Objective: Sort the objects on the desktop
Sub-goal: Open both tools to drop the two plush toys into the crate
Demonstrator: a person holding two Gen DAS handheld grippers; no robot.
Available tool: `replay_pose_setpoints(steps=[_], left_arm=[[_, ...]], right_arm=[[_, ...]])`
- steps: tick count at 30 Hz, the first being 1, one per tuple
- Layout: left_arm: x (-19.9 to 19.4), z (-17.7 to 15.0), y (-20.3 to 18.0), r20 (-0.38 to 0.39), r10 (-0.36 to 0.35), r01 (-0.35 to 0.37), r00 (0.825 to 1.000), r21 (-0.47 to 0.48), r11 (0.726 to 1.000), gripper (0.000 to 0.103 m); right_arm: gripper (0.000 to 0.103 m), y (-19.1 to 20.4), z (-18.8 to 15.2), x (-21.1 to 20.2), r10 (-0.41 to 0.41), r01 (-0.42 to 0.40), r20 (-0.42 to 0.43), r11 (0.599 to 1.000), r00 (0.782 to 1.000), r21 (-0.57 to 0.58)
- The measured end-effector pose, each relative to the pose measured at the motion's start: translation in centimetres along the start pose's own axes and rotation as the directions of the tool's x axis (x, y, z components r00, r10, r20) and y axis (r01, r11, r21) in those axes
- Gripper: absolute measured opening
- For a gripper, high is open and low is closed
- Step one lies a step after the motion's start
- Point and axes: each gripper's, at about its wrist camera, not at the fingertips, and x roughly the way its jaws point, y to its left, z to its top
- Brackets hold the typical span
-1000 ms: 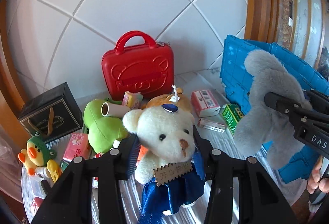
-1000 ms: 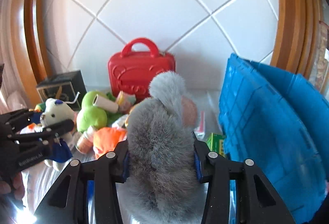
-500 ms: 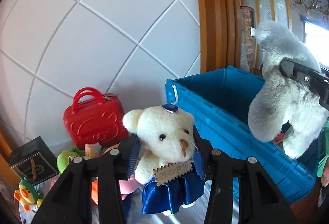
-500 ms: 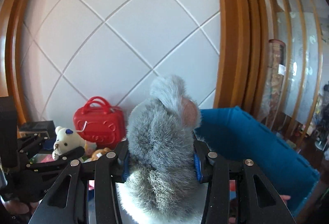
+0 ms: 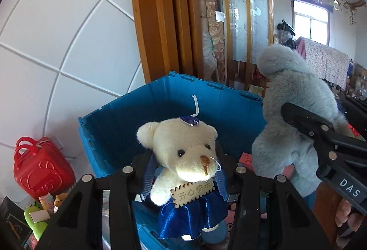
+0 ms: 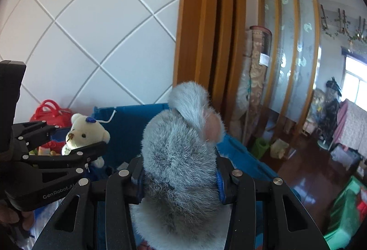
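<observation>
Grey plush [image 6: 181,158] in right gripper [image 6: 180,183] hides blue crate [image 6: 128,126] interior.

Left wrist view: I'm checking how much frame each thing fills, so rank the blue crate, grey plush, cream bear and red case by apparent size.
1. blue crate
2. grey plush, though it is nearer the camera than the crate
3. cream bear, nearest of all, so inflated
4. red case, farther back
</observation>
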Motion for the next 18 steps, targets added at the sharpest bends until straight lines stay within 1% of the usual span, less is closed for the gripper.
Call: replay_pose_setpoints(steps=[3, 6, 9, 10, 12, 13, 14, 15, 16, 17, 18], left_arm=[[1.5, 0.0, -1.5, -0.028, -0.004, 0.004, 1.0, 0.023, 1.0, 0.044], [2.5, -0.3, -2.3, -0.053, -0.004, 0.006, 0.999, 0.037, 0.999, 0.044], [2.9, -0.5, -2.7, -0.07, -0.007, 0.009, 0.998, 0.03, 1.0, 0.044], [3.0, -0.6, -2.6, -0.074, -0.013, 0.014, 0.997, 0.019, 1.0, 0.045], [3.2, -0.7, -2.4, -0.085, -0.019, 0.02, 0.996, 0.007, 1.0, 0.048], [3.3, -0.7, -2.4, -0.092, -0.021, 0.021, 0.996, 0.006, 1.0, 0.053], [3.5, -0.8, -2.4, -0.1, -0.018, 0.018, 0.995, 0.006, 1.0, 0.058], [3.5, -0.8, -2.4, -0.102, -0.012, 0.013, 0.995, 0.007, 1.0, 0.07], [3.3, -1.0, -2.4, -0.097, -0.005, 0.006, 0.995, 0.007, 1.0, 0.078], [3.0, -1.2, -2.4, -0.091, 0.002, -0.001, 0.996, 0.008, 1.0, 0.08], [2.7, -1.3, -2.4, -0.086, 0.006, -0.005, 0.996, 0.007, 1.0, 0.08]], right_arm=[[0.044, -1.9, -0.5, 1.4, -0.015, 0.016, -0.021, 0.999, 1.0, 0.029], [0.044, -3.2, -0.9, 2.3, -0.029, 0.03, -0.034, 0.999, 0.999, 0.043], [0.045, -4.2, -1.0, 3.3, -0.036, 0.039, -0.052, 0.998, 0.998, 0.053], [0.046, -4.3, -1.1, 3.6, -0.041, 0.044, -0.06, 0.998, 0.997, 0.054], [0.055, -4.5, -1.4, 4.2, -0.063, 0.068, -0.085, 0.996, 0.994, 0.058], [0.063, -4.6, -1.5, 4.3, -0.076, 0.082, -0.088, 0.995, 0.993, 0.057], [0.074, -4.6, -1.6, 4.2, -0.086, 0.09, -0.086, 0.995, 0.993, 0.052], [0.081, -4.7, -1.6, 4.1, -0.094, 0.099, -0.085, 0.994, 0.992, 0.049], [0.093, -4.7, -1.6, 4.0, -0.103, 0.108, -0.084, 0.993, 0.991, 0.047], [0.096, -4.7, -1.5, 3.7, -0.114, 0.118, -0.079, 0.992, 0.99, 0.046], [0.096, -4.7, -1.4, 3.5, -0.128, 0.131, -0.072, 0.99, 0.989, 0.045]])
